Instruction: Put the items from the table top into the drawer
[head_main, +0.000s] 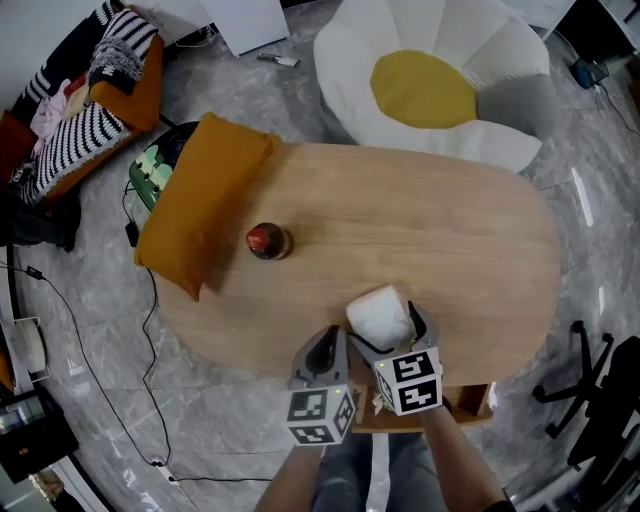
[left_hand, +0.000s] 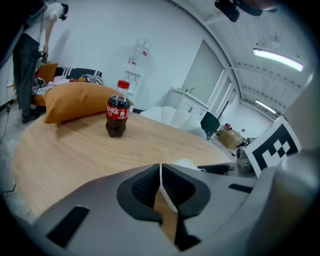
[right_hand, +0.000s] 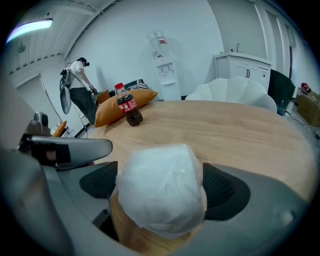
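A white plastic-wrapped packet (head_main: 380, 316) (right_hand: 162, 187) lies on the wooden table (head_main: 440, 230) near its front edge. My right gripper (head_main: 386, 326) (right_hand: 160, 186) stands open, its jaws wide on either side of the packet. Just left of it, my left gripper (head_main: 325, 352) (left_hand: 161, 186) is shut with nothing in it, over the table's edge. A small cola bottle (head_main: 267, 241) (left_hand: 118, 115) (right_hand: 129, 111) stands upright further back on the left. Part of a wooden drawer (head_main: 470, 400) shows under the table's near edge, right of my grippers.
An orange pillow (head_main: 200, 200) (left_hand: 80, 100) lies on the table's left end behind the bottle. A white flower-shaped seat (head_main: 430, 90) stands beyond the table, a sofa (head_main: 90, 110) at far left, an office chair (head_main: 590, 400) at right. A person (right_hand: 80, 85) stands by the sofa.
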